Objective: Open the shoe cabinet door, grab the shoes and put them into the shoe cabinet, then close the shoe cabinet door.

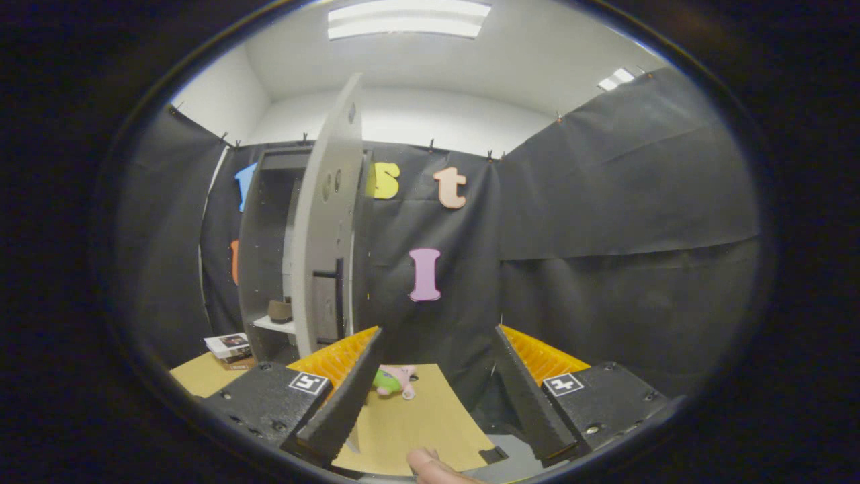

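Observation:
The grey shoe cabinet (265, 269) stands ahead and to the left of my fingers, its door (329, 222) swung wide open and seen nearly edge on. A brown shoe (280, 310) rests on a white shelf (275, 325) inside. My gripper (437, 363) is open, with nothing between its black and orange fingers (342, 396). A small pink and green shoe (395, 380) lies on the tan table (416, 423) just ahead of the left finger.
A short stack of books (230, 348) lies on the table to the left of the cabinet's foot. A person's fingertip (430, 465) shows just below and between the fingers. Black cloth walls close the booth behind and to the right.

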`<state>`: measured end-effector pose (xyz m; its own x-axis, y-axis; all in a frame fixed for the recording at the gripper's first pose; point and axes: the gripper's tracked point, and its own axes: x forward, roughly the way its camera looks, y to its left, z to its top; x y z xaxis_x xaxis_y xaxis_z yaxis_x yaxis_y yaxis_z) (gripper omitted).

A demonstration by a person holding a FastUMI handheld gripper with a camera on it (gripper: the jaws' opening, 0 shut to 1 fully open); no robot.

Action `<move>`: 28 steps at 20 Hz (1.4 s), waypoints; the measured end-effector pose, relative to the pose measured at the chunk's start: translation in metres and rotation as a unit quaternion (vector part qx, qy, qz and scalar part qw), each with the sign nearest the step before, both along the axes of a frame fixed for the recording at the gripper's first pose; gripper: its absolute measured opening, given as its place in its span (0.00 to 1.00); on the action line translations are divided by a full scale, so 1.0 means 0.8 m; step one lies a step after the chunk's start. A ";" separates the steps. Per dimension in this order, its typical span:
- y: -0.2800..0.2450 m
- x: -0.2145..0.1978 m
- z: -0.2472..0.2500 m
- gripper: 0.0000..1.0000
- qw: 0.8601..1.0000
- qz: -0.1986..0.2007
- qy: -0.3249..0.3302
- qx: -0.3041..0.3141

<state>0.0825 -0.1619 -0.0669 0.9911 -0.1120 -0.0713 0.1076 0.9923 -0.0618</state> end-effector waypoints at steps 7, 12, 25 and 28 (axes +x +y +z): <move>-0.008 0.106 -0.036 1.00 0.998 0.056 0.036 -0.004; 0.030 0.106 -0.039 1.00 0.993 0.109 0.038 0.029; 0.090 0.105 -0.070 0.95 0.990 0.112 0.083 -0.014; 0.096 0.104 -0.067 0.92 0.991 0.106 0.076 -0.016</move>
<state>0.1653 -0.0850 -0.1206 0.9707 0.0924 -0.2220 -0.1156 0.9889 -0.0937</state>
